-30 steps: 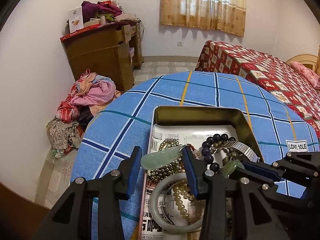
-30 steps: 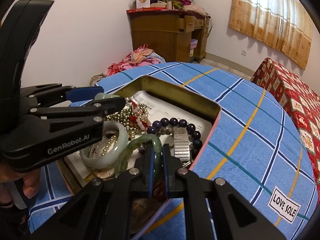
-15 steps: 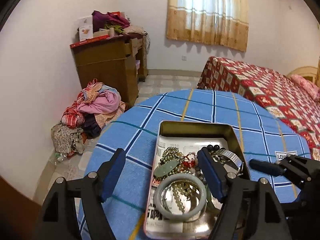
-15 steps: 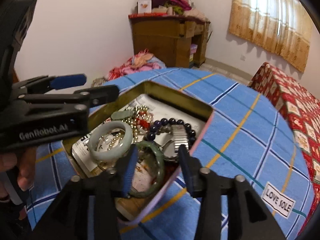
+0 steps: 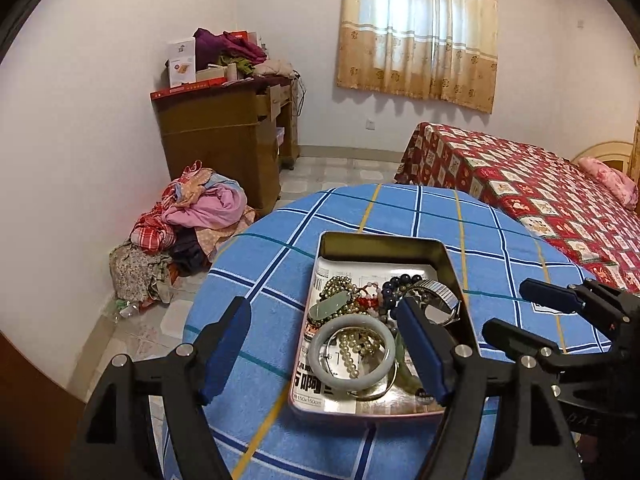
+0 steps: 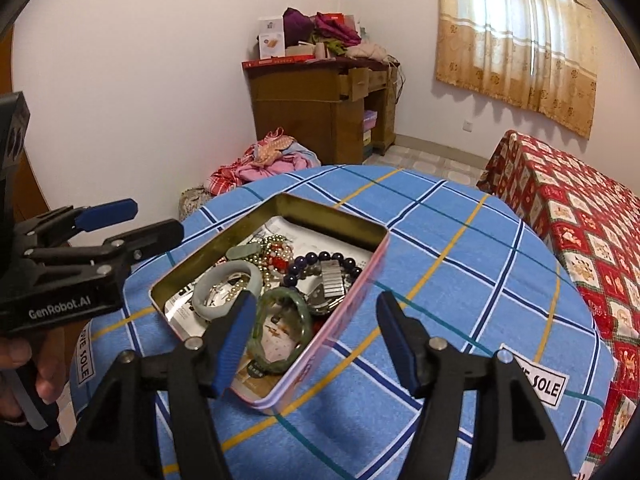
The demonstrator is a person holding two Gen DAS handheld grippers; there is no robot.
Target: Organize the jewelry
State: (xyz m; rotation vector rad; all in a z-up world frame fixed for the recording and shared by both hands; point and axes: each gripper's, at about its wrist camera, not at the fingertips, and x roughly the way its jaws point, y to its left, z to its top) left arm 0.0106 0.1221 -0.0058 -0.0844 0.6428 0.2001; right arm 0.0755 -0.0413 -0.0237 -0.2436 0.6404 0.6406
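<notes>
A round table under a blue checked cloth [image 6: 460, 248] carries a rectangular pink-sided metal tin [image 6: 352, 300] holding a pale jade bangle [image 5: 352, 354], a dark green bangle [image 6: 280, 324] and tangled beads. The 2 tools, left gripper [image 5: 324, 344] and right gripper [image 6: 316, 340], hover spread wide, holding nothing.

Shiny metal tin [image 6: 337, 219], glossy stone bangles [image 5: 352, 352], paper lining [image 5: 320, 380], matt woven tablecloth [image 6: 460, 248].
</notes>
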